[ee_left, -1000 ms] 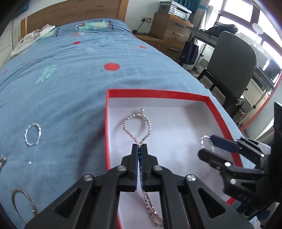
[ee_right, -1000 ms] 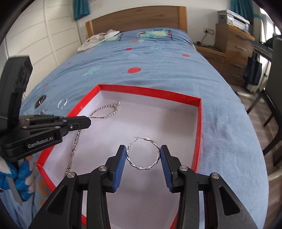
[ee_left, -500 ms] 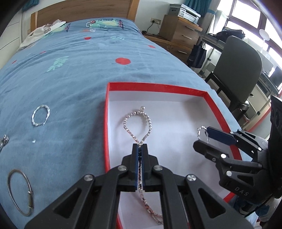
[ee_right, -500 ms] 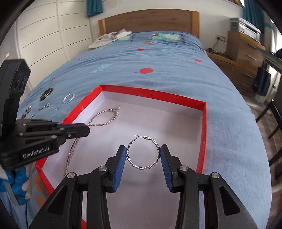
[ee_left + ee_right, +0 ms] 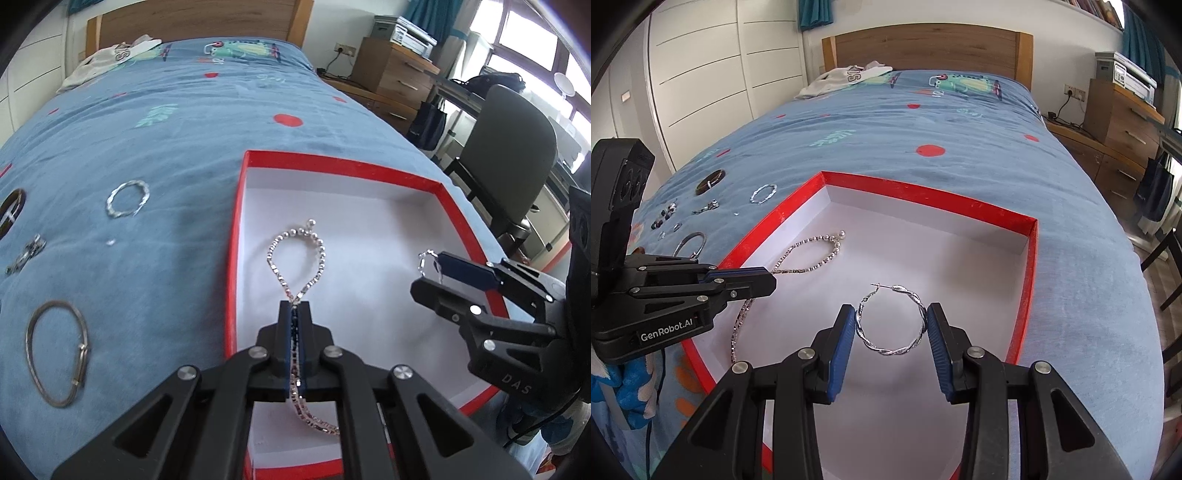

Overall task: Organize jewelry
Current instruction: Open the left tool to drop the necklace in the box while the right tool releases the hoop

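A red box with a white inside (image 5: 332,159) (image 5: 923,192) lies on the blue bed. My left gripper (image 5: 294,306) (image 5: 768,275) is shut on a silver beaded chain (image 5: 299,240) (image 5: 812,254), holding it over the box's left part; the chain's loop and tail hang onto the box floor. My right gripper (image 5: 891,321) (image 5: 424,273) is shut on a twisted silver hoop earring (image 5: 890,321), holding it by its sides just above the box's middle. In the left wrist view only the hoop's tip (image 5: 424,258) shows.
Loose jewelry lies on the bed left of the box: a twisted hoop (image 5: 127,199) (image 5: 762,193), a plain bangle (image 5: 55,350) (image 5: 690,242), a clasp piece (image 5: 26,254), a brown ring (image 5: 709,181) and small beads (image 5: 665,216). An office chair (image 5: 513,155) and drawers (image 5: 1123,122) stand on the right.
Both grippers have lifted and drawn back a little with their pieces still held; more of the bed and loose jewelry shows on the left.
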The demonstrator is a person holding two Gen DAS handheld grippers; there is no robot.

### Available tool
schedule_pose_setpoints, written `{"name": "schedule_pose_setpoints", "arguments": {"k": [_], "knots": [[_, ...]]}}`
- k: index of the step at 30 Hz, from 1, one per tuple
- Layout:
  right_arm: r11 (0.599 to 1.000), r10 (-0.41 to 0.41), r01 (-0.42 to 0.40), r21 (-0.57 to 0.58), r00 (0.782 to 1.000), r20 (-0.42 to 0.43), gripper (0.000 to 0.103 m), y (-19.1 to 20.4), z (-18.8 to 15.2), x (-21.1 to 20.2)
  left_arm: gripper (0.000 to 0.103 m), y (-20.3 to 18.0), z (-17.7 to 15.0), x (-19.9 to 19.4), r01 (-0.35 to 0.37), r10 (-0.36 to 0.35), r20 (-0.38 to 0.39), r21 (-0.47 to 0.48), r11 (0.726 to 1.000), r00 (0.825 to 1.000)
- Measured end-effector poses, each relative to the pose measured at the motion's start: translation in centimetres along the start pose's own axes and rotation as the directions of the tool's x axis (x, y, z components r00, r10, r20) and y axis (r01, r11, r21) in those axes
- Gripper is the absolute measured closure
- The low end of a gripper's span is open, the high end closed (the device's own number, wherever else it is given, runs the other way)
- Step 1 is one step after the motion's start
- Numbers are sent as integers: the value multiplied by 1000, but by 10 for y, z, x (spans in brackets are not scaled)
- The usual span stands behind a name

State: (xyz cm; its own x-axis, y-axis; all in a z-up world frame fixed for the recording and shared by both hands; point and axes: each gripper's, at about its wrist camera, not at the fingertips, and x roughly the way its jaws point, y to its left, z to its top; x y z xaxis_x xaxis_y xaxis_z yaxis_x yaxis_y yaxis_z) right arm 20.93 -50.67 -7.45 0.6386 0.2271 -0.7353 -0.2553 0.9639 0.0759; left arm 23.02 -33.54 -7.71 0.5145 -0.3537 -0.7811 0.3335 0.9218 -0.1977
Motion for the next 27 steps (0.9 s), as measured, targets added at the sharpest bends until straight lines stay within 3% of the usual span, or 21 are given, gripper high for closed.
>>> {"name": "schedule_pose_setpoints", "arguments": {"k": [8, 15, 20, 23, 25, 27], "knots": [[999, -1, 1, -32, 1000, -27, 59, 17, 1, 1, 99, 7, -13, -13, -6, 6, -22, -35, 999, 1000], [996, -37, 28, -85, 994, -101, 50, 25, 2, 1, 98, 7, -11, -17, -4, 2, -49, -40, 999, 999], [997, -53, 47, -59, 993, -108, 46, 27, -3, -16, 97, 5, -10, -19, 20, -22, -68, -27, 999, 997], [997, -68, 64, -44, 993, -96, 44, 28, -6, -32, 89, 5, -10, -24, 55, -57, -77, -29, 998, 995], [996, -82, 79, -34, 993, -87, 43, 28, -7, -47, 74, 0, -10, -28, 68, -70, -80, -18, 997, 994], [995, -97, 95, -26, 992, -80, 43, 28, -9, -63, 68, -4, -10, -34, 71, -71, -79, -8, 997, 994]]}}
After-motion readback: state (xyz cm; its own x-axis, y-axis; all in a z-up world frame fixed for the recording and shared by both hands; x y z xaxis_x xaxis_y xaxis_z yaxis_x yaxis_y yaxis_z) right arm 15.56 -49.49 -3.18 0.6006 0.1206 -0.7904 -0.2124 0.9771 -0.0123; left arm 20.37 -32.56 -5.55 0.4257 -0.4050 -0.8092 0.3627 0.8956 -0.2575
